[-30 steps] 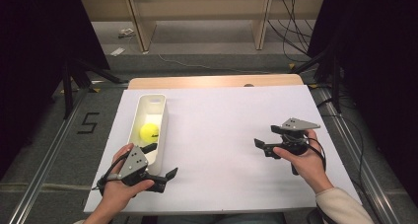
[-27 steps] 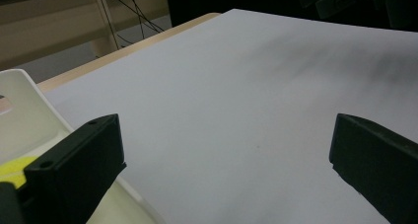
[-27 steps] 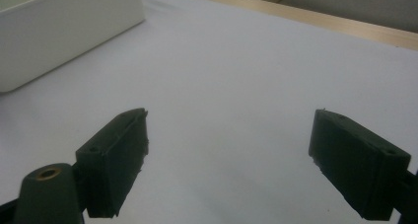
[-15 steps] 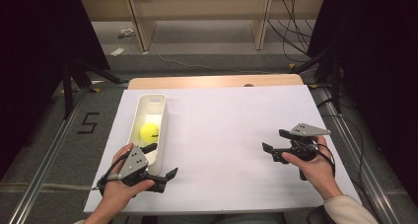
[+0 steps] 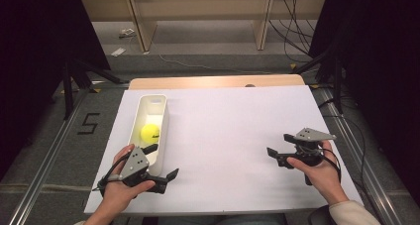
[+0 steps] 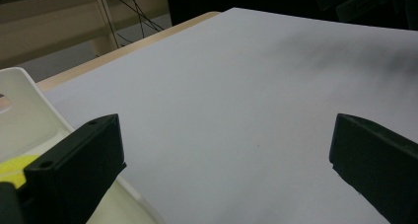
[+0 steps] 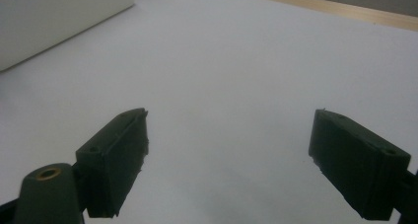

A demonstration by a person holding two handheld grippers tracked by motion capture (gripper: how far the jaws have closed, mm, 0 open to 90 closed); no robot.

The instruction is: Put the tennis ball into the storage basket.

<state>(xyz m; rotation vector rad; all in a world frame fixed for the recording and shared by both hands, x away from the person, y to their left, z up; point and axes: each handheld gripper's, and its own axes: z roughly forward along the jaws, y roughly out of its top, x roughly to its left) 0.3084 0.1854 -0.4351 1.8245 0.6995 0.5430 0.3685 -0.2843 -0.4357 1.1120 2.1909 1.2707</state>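
Left gripper (image 5: 161, 163) sits at approx 7 o'clock on the white sheet (image 5: 233, 136), jaws spread wide w/ nothing between them. One jaw pokes over the near end of the white bin (image 5: 148, 123), the other rests out on the sheet. Yellow ball (image 5: 149, 133) lies inside the bin, near-middle of it, just beyond that gripper at its 12 o'clock, not touching either jaw. In the left gripper view the ball is cut off to a yellow sliver (image 6: 15, 167) behind the left-hand jaw, and the bin's rim (image 6: 29, 93) runs off the frame edge.

Right gripper (image 5: 280, 153) is at approx 4 o'clock on the sheet, well apart from bin and ball, jaws also released and empty, pointing toward 9 o'clock. Right gripper view shows both jaws low over bare sheet, w/ the bin's side wall (image 7: 54, 17) blurry at top left. Far edge of the wooden table (image 5: 213, 81) peeks out past the sheet at 12 o'clock. Person's hands (image 5: 319, 170) wrap the grips, so the handles are mostly hidden.
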